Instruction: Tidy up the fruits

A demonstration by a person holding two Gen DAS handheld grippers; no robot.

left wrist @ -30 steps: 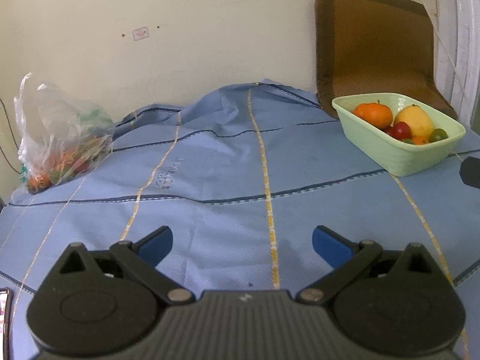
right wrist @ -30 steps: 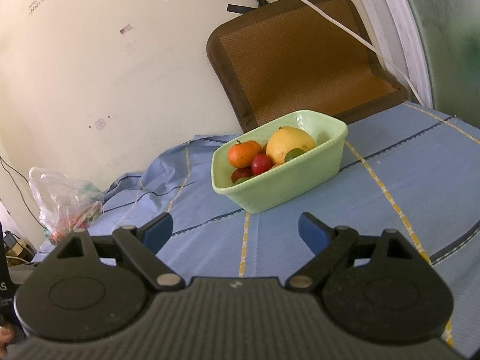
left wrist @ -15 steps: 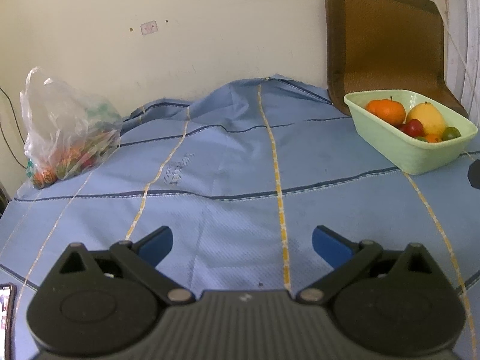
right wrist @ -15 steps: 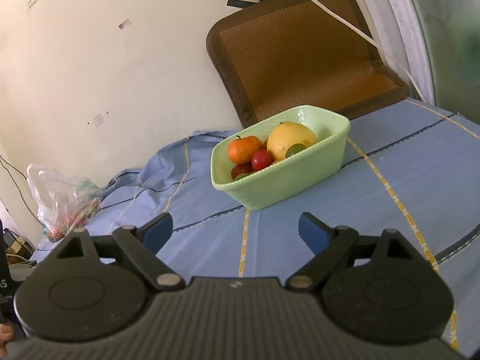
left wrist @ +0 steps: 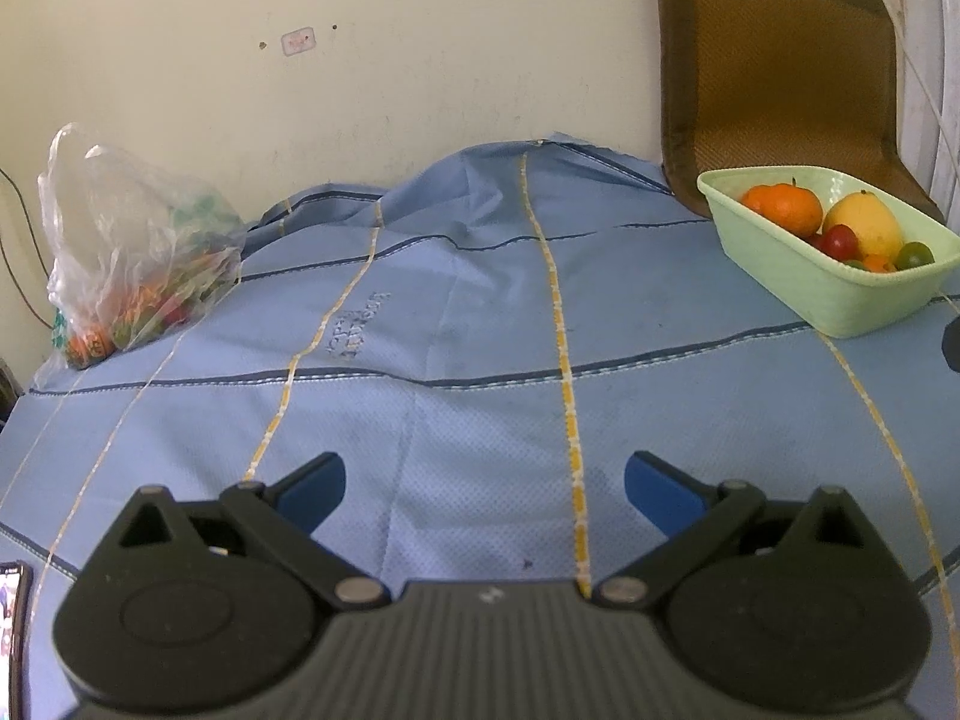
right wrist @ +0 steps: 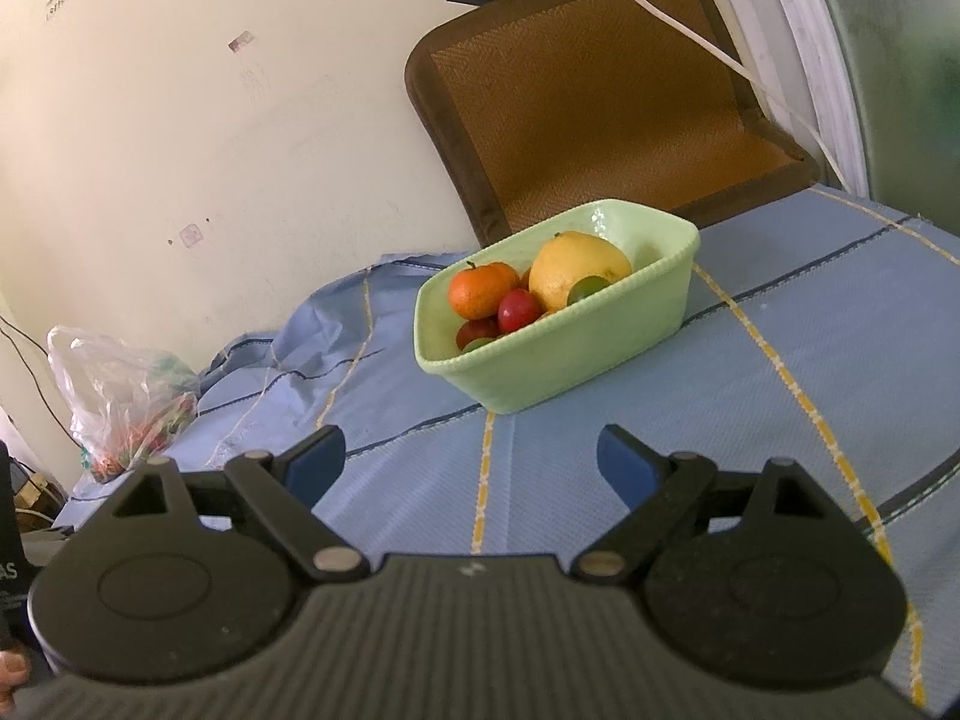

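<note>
A pale green dish (left wrist: 840,300) (right wrist: 576,360) sits on the blue cloth and holds an orange (right wrist: 483,298), a yellow fruit (right wrist: 576,276), red fruits (right wrist: 519,310) and small green ones. A clear plastic bag (left wrist: 132,252) (right wrist: 126,402) with more fruit lies by the wall at the left. My left gripper (left wrist: 485,489) hovers open over bare cloth, well short of both bag and dish. My right gripper (right wrist: 471,462) is open too, empty, a short way in front of the dish.
A brown woven cushion (right wrist: 606,96) leans on the wall behind the dish, with a white cable (right wrist: 690,30) across it. The blue striped cloth (left wrist: 480,330) bunches up near the wall. A phone edge (left wrist: 12,630) shows at the lower left.
In the left wrist view the scene has drifted right and down a little, so the bag shows more fully. The right wrist view is almost the same.
</note>
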